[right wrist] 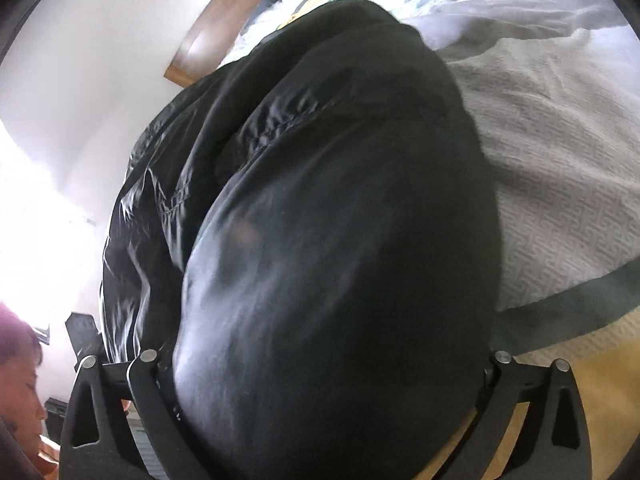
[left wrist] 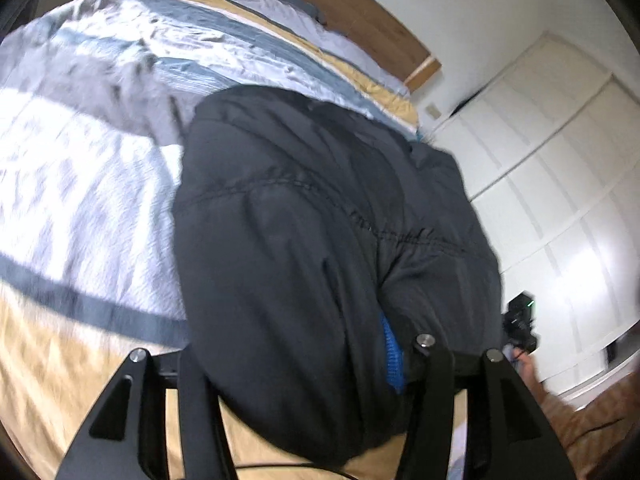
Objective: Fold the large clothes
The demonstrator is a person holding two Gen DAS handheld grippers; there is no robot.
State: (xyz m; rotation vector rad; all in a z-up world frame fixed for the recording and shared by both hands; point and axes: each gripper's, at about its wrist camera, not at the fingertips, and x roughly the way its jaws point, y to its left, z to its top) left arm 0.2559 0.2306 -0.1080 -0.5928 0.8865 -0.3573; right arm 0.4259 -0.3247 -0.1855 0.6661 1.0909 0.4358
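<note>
A large black puffy jacket [left wrist: 300, 220] lies in a heap on the bed, near its edge. A strip of blue lining [left wrist: 392, 344] shows at its near end. My left gripper [left wrist: 316, 360] is at that near end, jaws apart, with the jacket's bulk filling the gap between the fingers [left wrist: 192, 392]. In the right wrist view the jacket [right wrist: 340, 200] bulges up close. My right gripper [right wrist: 324, 360] has its jaws spread wide around it. I cannot see either gripper's pads pressing on the fabric.
The bed has a striped bedspread [left wrist: 80, 180] in white, grey-blue and tan, and a wooden headboard [left wrist: 360, 12] at the far end. White panelled doors [left wrist: 560, 160] stand beside the bed. A black device with a green light [left wrist: 520, 320] and a hand [left wrist: 532, 376] are near the jacket. A person's head [right wrist: 20, 380] is at lower left.
</note>
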